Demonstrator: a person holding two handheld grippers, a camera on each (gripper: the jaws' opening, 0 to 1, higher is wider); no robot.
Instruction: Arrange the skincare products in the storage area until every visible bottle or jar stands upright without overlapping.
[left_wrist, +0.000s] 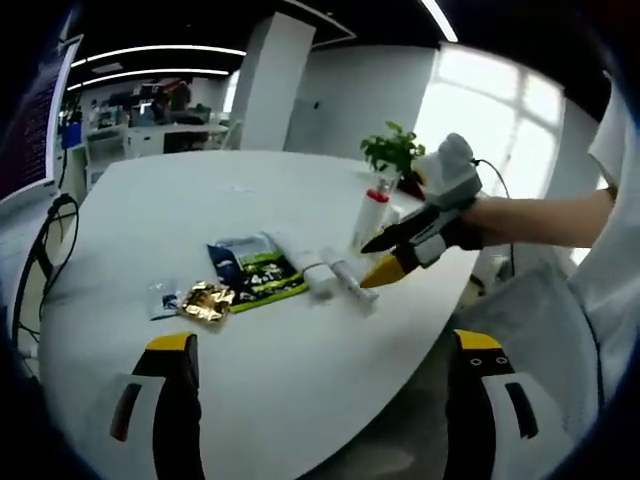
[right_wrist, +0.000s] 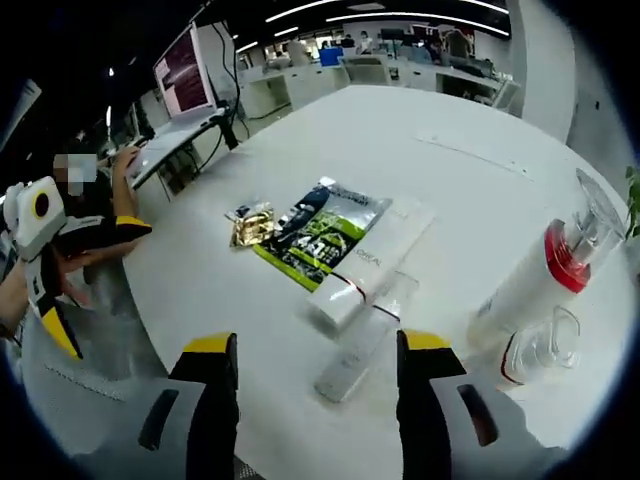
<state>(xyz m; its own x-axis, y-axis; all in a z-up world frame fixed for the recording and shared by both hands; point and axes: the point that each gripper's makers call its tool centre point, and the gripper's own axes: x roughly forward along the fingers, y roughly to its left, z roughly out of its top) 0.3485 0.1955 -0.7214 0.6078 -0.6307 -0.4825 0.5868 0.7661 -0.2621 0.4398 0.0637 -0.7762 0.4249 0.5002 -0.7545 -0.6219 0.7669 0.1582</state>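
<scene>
White table (right_wrist: 300, 420) edge near both grippers — left (left_wrist: 320, 390), right (right_wrist: 315, 390) — fingers spread, nothing held.

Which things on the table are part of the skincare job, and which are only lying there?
Belong to the job:
- white bottle with red band, upright
- large white tube, lying flat
- slim clear tube, lying flat
- small clear jar, next to the bottle

Just lying about:
- green and black sachets
- gold sachet
- potted plant
</scene>
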